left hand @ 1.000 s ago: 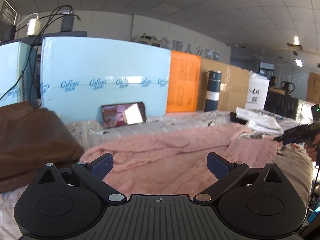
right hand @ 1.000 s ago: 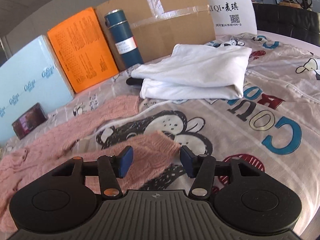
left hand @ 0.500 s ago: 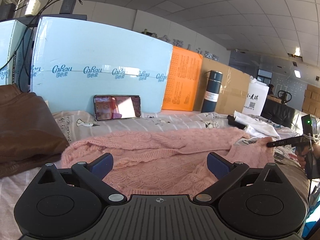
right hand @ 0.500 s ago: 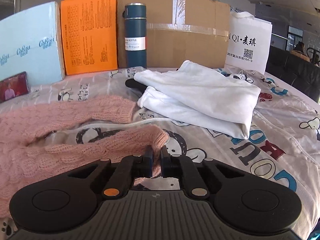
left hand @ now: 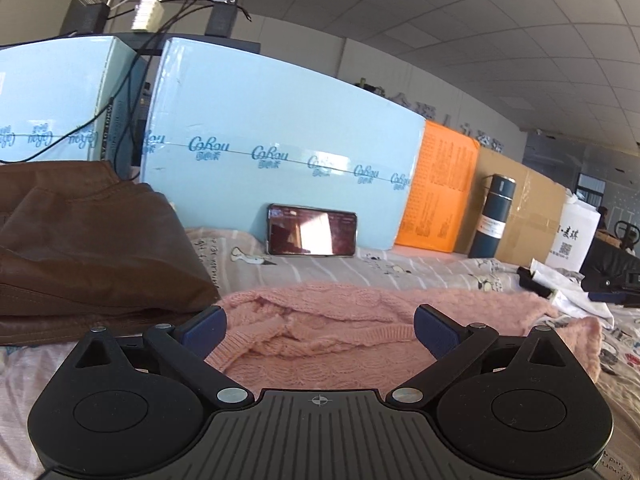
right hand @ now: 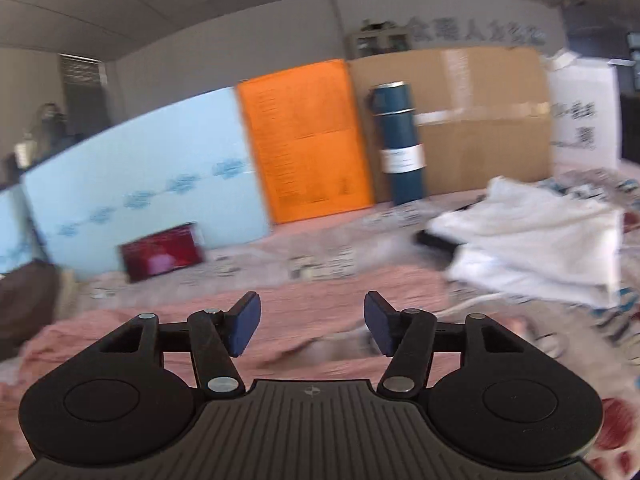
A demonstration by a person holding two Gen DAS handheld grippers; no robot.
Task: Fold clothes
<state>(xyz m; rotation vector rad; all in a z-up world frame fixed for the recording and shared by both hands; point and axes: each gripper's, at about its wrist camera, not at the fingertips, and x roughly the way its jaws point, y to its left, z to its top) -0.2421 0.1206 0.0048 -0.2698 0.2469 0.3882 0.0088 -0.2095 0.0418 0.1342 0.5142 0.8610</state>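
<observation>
Bed, cartoon-print sheet [left hand: 400,268]. On it: pink knit sweater [left hand: 360,320], rumpled, centre; brown folded garment [left hand: 88,248], left; white folded cloth [right hand: 532,240], right; smartphone [left hand: 312,236] and dark blue bottle [left hand: 496,216] standing at the back.

Sweater [left hand: 352,332] lies spread between and ahead of the left jaws, jacket [left hand: 80,248] off their left side, phone [left hand: 312,236] propped beyond, folded shirt [right hand: 532,240] right of the right jaws.
</observation>
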